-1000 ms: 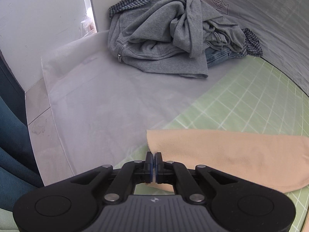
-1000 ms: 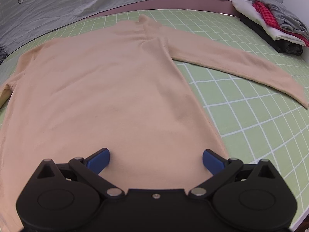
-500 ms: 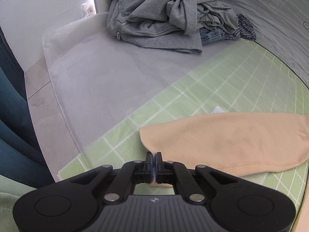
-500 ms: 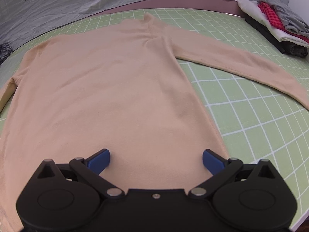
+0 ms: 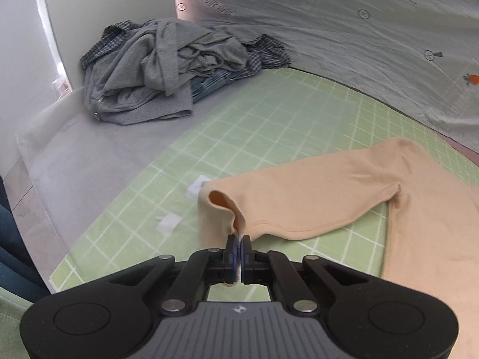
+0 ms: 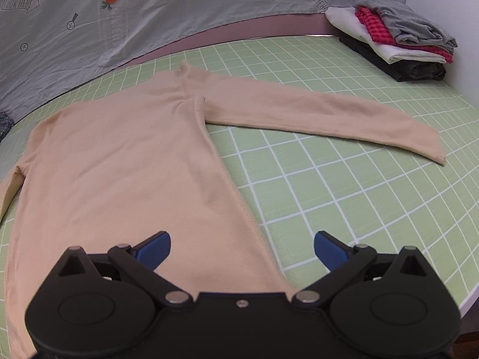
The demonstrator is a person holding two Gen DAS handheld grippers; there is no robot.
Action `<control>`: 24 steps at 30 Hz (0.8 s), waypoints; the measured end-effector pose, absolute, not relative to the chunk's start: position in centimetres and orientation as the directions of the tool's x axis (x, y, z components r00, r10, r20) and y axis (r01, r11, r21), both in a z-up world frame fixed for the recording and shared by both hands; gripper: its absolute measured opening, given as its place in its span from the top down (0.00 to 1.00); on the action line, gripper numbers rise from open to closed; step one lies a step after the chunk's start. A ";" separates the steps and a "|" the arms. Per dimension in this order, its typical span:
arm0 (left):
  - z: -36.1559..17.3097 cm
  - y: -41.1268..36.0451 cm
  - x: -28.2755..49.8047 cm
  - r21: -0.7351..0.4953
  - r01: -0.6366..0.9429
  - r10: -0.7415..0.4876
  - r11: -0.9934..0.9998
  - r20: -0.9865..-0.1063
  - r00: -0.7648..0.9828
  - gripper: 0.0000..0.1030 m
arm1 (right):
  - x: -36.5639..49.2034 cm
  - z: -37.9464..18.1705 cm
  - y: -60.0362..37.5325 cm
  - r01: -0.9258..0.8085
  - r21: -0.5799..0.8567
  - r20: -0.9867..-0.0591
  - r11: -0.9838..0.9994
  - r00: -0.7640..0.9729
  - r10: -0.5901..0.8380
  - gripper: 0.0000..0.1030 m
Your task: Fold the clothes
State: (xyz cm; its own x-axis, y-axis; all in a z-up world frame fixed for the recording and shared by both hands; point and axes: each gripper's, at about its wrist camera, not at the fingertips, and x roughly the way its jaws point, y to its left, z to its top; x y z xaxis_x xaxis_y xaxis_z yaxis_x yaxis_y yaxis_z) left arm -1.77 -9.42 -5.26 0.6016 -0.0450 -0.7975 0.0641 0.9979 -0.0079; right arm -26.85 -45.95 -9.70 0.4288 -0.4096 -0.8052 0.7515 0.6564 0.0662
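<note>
A peach long-sleeved top (image 6: 119, 161) lies flat on the green grid mat (image 6: 344, 185), neck toward the far side. Its right sleeve (image 6: 314, 113) stretches out flat to the right. In the left wrist view its other sleeve (image 5: 314, 197) is lifted at the cuff (image 5: 221, 206), which my left gripper (image 5: 238, 243) holds shut between its blue pads. My right gripper (image 6: 242, 246) hovers open over the top's lower right hem, with nothing between its fingers.
A heap of unfolded grey and checked clothes (image 5: 167, 68) lies on the grey sheet at the far left. A stack of folded clothes (image 6: 398, 39) sits at the far right corner. Two white tape patches (image 5: 169, 223) mark the mat. A printed grey cloth (image 6: 149, 15) hangs behind.
My left gripper has carried the cuff up and to the right, toward the top's body, so the sleeve bends and the cuff opens. My right gripper shifted slightly right, still open.
</note>
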 end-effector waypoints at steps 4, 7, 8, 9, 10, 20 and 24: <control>-4.5 -17.0 -4.5 -0.042 0.217 -0.168 0.975 -0.782 0.600 0.98 | -28.1 -9.6 -47.7 0.731 0.061 -0.808 0.680 0.436 -0.397 0.00; -4.3 -22.2 -6.9 -0.113 0.325 -0.287 0.939 -0.779 0.558 0.98 | -29.5 -9.5 -49.4 0.736 0.059 -0.805 0.674 0.434 -0.404 0.00; -4.5 -23.6 -7.8 -0.137 0.357 -0.323 0.924 -0.778 0.538 0.98 | -29.9 -9.4 -49.9 0.738 0.059 -0.804 0.672 0.434 -0.407 0.00; -4.7 -25.3 -8.8 -0.158 0.402 -0.365 0.902 -0.777 0.512 0.98 | -30.4 -9.4 -50.5 0.741 0.059 -0.803 0.669 0.433 -0.409 0.00; -4.9 -26.9 -9.8 -0.180 0.445 -0.405 0.877 -0.775 0.485 0.97 | -30.8 -9.4 -51.0 0.743 0.055 -0.802 0.667 0.431 -0.413 0.00; -7.1 -28.8 -13.5 -0.072 0.418 -0.279 0.905 -0.845 0.457 0.31 | -30.9 -9.0 -51.8 0.711 -0.021 -0.780 0.703 0.428 -0.456 0.00; -7.6 -24.7 -12.0 -0.052 0.282 -0.182 0.958 -0.869 0.460 0.25 | -28.8 -8.4 -50.6 0.684 -0.062 -0.759 0.727 0.440 -0.479 0.00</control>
State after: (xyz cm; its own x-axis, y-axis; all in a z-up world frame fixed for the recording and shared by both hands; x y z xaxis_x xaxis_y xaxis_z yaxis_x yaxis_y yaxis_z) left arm -11.96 -24.66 -7.57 0.4603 -0.1825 -0.8688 0.2824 0.9579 -0.0516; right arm -28.78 -50.57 -8.44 0.4404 -0.4793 -0.7591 0.6837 0.7271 -0.0624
